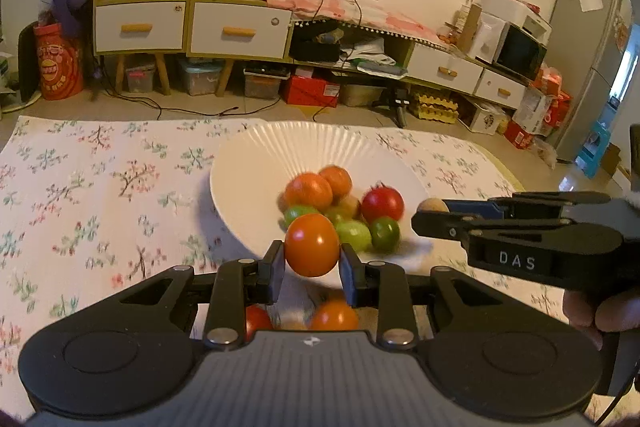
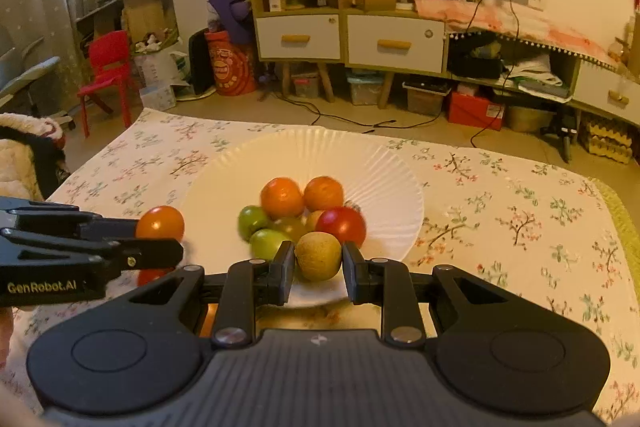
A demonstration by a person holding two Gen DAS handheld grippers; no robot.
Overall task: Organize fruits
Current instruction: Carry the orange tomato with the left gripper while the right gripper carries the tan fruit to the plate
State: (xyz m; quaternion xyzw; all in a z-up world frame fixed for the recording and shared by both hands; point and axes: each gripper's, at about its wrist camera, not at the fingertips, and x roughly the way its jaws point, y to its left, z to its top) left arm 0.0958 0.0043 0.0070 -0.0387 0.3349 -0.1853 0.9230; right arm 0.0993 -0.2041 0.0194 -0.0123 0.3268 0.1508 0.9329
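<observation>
A white ribbed plate on the floral tablecloth holds several small round fruits: orange, red and green. My left gripper is shut on an orange fruit above the plate's near rim; it shows at the left of the right wrist view. My right gripper is shut on a tan-brown fruit at the plate's near edge; its tip with that fruit shows at the right of the left wrist view.
More fruits, red and orange, lie on the cloth under my left gripper. The floral tablecloth covers the table. Cabinets, storage boxes and cables stand beyond the far edge. A red chair stands far left.
</observation>
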